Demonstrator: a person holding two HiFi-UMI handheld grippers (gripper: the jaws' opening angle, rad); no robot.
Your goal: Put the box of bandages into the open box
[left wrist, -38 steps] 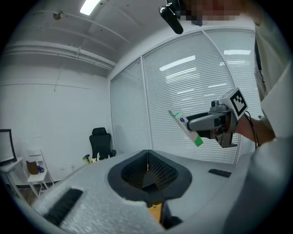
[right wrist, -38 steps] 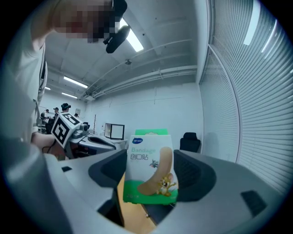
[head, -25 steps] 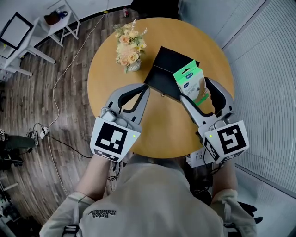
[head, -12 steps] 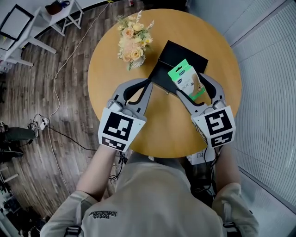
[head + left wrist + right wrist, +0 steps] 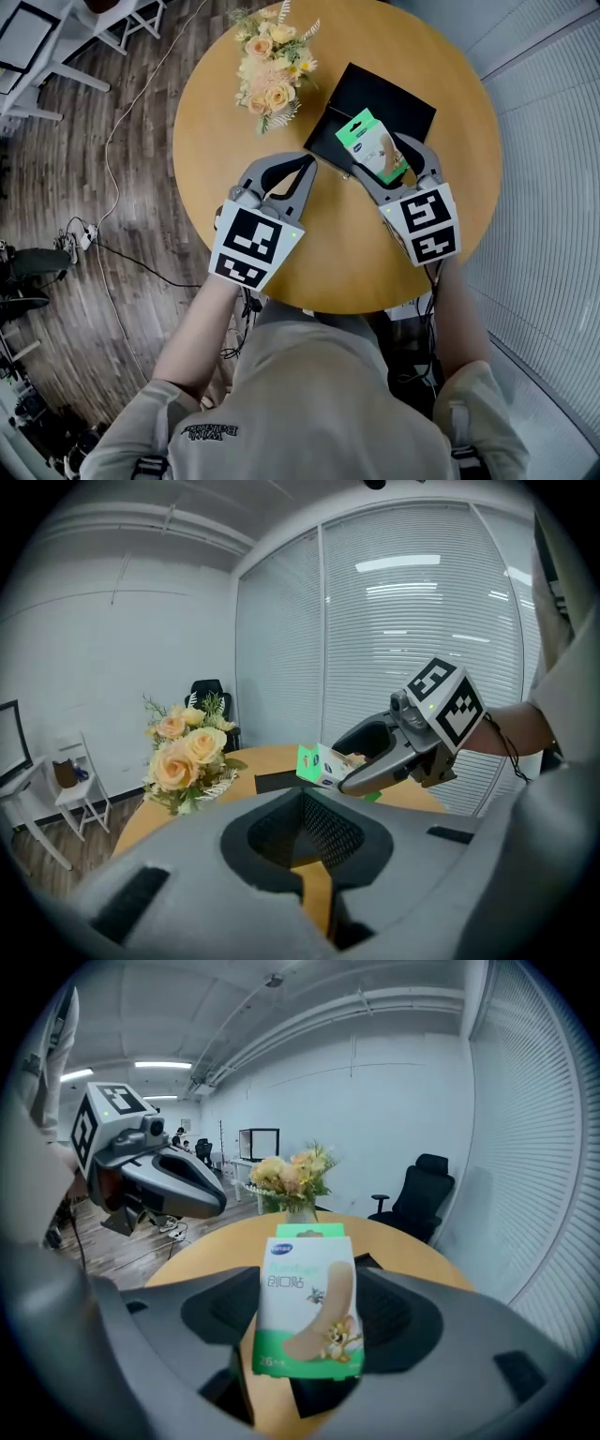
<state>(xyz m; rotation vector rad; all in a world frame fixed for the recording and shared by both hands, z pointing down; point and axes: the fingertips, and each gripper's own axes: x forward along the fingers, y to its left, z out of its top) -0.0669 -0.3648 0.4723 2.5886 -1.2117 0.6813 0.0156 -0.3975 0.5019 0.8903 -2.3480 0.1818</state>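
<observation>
My right gripper [image 5: 380, 157] is shut on the green-and-white box of bandages [image 5: 371, 146], held upright above the near edge of the open black box [image 5: 405, 103] on the round wooden table [image 5: 225, 103]. The right gripper view shows the bandage box [image 5: 307, 1302] clamped between its jaws. Left of it, my left gripper [image 5: 287, 174] stands open and empty over the table. From the left gripper view, the right gripper [image 5: 352, 766] carries the bandage box [image 5: 319, 763] over the black box [image 5: 277, 782].
A vase of peach roses [image 5: 269, 64] stands on the table's far left, close to the black box. White shelving [image 5: 37, 37] and a loose cable [image 5: 117, 141] are on the wooden floor at left. Slatted blinds [image 5: 553, 169] run along the right.
My right gripper has carried the bandage box forward and left, to above the black box's near edge. The left gripper has moved forward too, staying open.
</observation>
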